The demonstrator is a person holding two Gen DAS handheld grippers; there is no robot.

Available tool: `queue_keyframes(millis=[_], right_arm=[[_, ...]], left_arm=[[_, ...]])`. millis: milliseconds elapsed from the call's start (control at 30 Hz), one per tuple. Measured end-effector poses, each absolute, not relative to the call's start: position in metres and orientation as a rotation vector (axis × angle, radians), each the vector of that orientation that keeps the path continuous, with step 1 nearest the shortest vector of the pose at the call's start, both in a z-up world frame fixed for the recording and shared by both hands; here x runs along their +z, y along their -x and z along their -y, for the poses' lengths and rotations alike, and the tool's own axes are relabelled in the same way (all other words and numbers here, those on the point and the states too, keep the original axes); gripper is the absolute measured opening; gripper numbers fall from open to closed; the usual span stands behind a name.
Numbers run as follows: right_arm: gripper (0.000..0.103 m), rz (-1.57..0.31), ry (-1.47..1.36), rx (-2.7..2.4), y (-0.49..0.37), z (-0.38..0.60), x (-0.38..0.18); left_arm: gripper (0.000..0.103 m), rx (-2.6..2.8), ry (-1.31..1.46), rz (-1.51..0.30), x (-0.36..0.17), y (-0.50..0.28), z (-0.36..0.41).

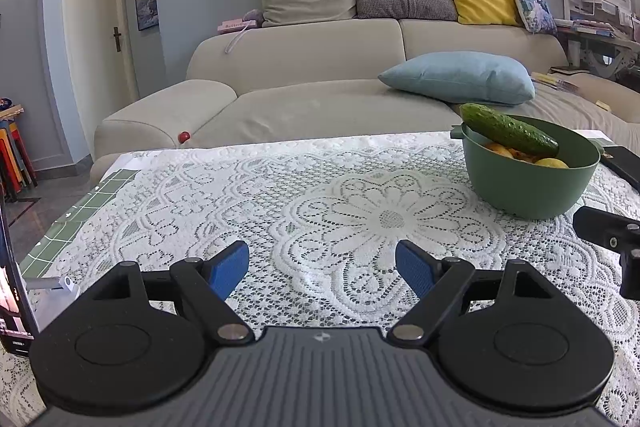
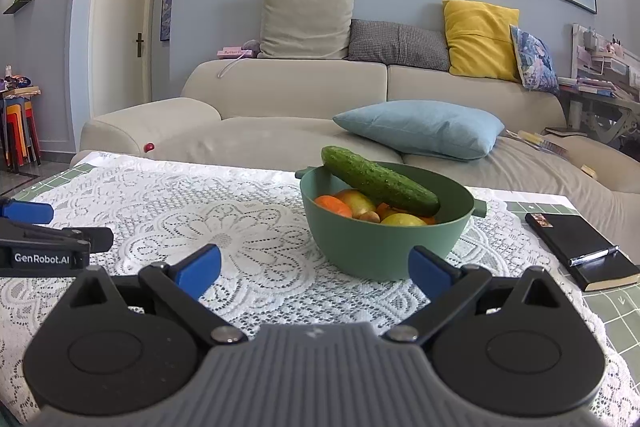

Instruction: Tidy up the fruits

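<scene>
While the fruit sits piled inside it, the green bowl (image 2: 380, 243) stands on the white lace cloth (image 2: 248, 227) that covers the table, toward the sofa side. A cucumber (image 2: 380, 185) lies slanted across the top of the pile, its upper end resting over the bowl's rim by the left handle. Under it show a yellow-red apple (image 2: 358, 201), an orange piece (image 2: 333, 206), a lemon (image 2: 403, 219) and a small brown fruit (image 2: 370, 216).

Just in front of the bowl, the right gripper (image 2: 316, 269) hovers over the cloth with its blue-padded fingers (image 2: 200, 269) spread wide and holding nothing. Left of the bowl, the left gripper (image 1: 322, 265) hangs over the big lace flower, its fingers likewise wide apart and empty.

Right of the bowl, a black notebook (image 2: 580, 247) with a pen (image 2: 594, 255) on it lies on the green grid mat (image 2: 616, 311). Behind the table stands a beige sofa (image 2: 300, 95) with a blue pillow (image 2: 424, 129) and a yellow cushion (image 2: 480, 39).
</scene>
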State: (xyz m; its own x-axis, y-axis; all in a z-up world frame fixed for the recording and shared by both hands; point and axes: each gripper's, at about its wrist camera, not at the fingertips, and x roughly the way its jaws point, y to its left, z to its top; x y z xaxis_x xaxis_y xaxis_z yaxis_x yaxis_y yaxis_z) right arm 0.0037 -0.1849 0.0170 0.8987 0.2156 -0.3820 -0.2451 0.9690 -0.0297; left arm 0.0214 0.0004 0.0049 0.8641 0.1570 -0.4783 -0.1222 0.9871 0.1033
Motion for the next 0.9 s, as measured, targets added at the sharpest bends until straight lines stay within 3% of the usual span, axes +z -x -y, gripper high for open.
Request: queue_keyframes(millis=[900], right_arm=[[0.099,-0.416,0.063,0.237,-0.0097,0.1843,0.0130]], left_arm=[[0.097,0.145,-0.061,-0.531,0.0013,-0.0247,-0.0028]])
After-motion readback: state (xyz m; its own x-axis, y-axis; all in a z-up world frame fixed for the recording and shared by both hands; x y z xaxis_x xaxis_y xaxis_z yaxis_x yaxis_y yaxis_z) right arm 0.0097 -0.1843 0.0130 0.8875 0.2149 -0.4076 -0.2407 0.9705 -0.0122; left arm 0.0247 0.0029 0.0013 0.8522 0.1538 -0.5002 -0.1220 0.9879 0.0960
